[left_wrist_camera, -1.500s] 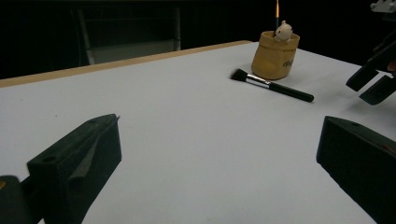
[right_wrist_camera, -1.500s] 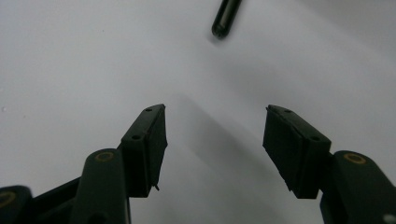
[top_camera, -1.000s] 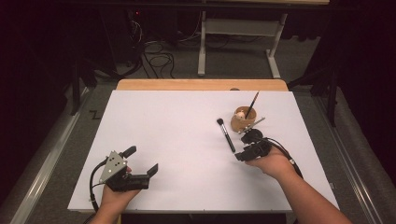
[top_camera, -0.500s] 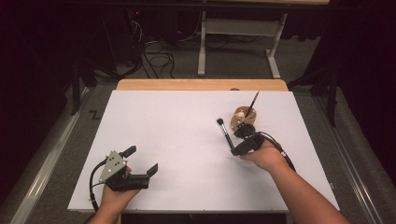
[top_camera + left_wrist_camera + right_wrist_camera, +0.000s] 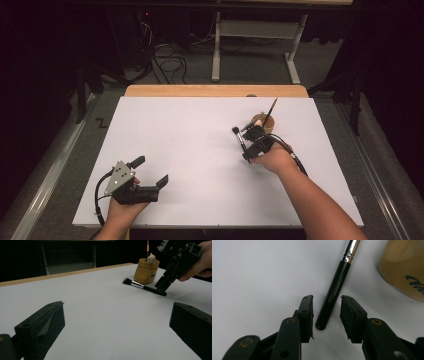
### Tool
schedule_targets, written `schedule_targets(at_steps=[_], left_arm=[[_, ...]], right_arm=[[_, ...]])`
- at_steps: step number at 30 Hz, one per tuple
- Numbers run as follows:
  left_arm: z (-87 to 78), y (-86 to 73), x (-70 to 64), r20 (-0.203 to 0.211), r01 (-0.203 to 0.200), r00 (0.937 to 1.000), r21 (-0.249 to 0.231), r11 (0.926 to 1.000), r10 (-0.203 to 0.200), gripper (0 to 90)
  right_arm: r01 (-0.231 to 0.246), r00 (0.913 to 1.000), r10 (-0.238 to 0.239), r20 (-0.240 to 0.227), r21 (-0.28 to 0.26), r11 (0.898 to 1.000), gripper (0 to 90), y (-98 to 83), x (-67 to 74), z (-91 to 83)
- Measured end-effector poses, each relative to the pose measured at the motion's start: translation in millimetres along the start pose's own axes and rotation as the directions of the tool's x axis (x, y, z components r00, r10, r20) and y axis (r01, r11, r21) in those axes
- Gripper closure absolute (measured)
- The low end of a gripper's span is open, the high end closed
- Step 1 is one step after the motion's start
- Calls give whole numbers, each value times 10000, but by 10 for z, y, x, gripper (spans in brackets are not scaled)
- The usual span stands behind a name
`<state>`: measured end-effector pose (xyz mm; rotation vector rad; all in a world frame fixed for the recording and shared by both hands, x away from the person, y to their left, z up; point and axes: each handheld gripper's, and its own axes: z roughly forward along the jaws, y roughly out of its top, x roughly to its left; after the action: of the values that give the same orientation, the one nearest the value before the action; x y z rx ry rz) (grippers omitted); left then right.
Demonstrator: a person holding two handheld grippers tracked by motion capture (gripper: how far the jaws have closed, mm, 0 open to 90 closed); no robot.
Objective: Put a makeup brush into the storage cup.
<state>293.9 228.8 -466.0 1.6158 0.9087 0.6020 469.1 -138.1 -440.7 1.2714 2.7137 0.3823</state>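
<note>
The right tongs, held low with the forearm stretched across the white table, have just been closing around the butt end of a makeup brush, pads on either side but not yet pressing it. The brush lies flat, its glossy black round handle, silver collar and dark bristles pointing away from the tongs, just beside a tan mug. The left tongs rest near the table's front edge, spread wide and empty.
</note>
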Motion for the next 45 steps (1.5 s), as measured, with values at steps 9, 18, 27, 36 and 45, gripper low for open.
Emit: schedule_targets(at_steps=[9,18,27,36,45], left_arm=[[4,2,-2,26,16,10000,-27,10000,-16,9],[2,1,-1,57,33,10000,-24,10000,-33,9],[-1,2,-1,80,46,10000,-33,10000,-46,11],[-3,1,-1,70,40,10000,-31,10000,-40,12],[-1,1,-4,99,31,9999,-26,10000,-31,11]], right_arm=[[15,10000,-17,88,160,9999,682,64,-36,87],[-86,9999,82,133,257,9996,706,115,-46,126],[-334,9993,327,205,336,9989,728,141,-56,144],[-527,9979,513,403,331,9981,802,140,-60,147],[-406,9978,390,539,283,9988,805,138,-36,146]])
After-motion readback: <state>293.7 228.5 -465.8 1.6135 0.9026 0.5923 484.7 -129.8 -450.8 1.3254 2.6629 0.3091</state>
